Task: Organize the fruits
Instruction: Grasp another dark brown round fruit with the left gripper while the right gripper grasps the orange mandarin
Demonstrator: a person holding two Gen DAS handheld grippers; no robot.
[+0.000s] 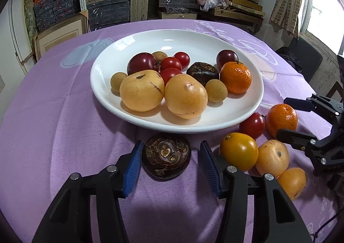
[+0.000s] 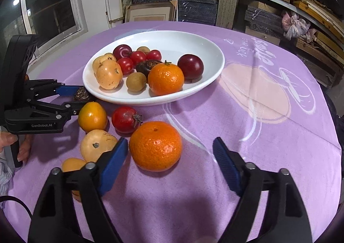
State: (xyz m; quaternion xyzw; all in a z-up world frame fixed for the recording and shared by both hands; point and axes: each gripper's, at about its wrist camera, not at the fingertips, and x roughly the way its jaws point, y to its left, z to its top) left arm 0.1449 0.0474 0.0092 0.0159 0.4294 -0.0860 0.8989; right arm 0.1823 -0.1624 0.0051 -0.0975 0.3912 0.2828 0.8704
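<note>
I'm bracketing the dark water chestnut [image 1: 166, 158] with my left gripper [image 1: 172, 158], blue pads either side, the right one not yet pressing; it's lying on the purple cloth [image 1: 53, 124] just before the white plate [image 1: 178, 126]. My right gripper [image 2: 169, 154] is gaping around the loose mandarin [image 2: 155, 145], gripping nothing.

Colours on the table: purple cloth, white plate, warm fruit.
Tablecloth [image 2: 268, 157] lilac with white line drawing and a pale pink patch. Plate [image 1: 193, 38] plain glossy white. Tangerine [image 2: 155, 146] bright orange, pitted skin. Tomato [image 2: 124, 119] deep red. Water chestnut [image 1: 166, 154] dark brown, ringed pattern on top. Left gripper [image 1: 171, 163] and right gripper [image 2: 169, 163] black, pads [image 1: 133, 169] blue and ribbed.
</note>
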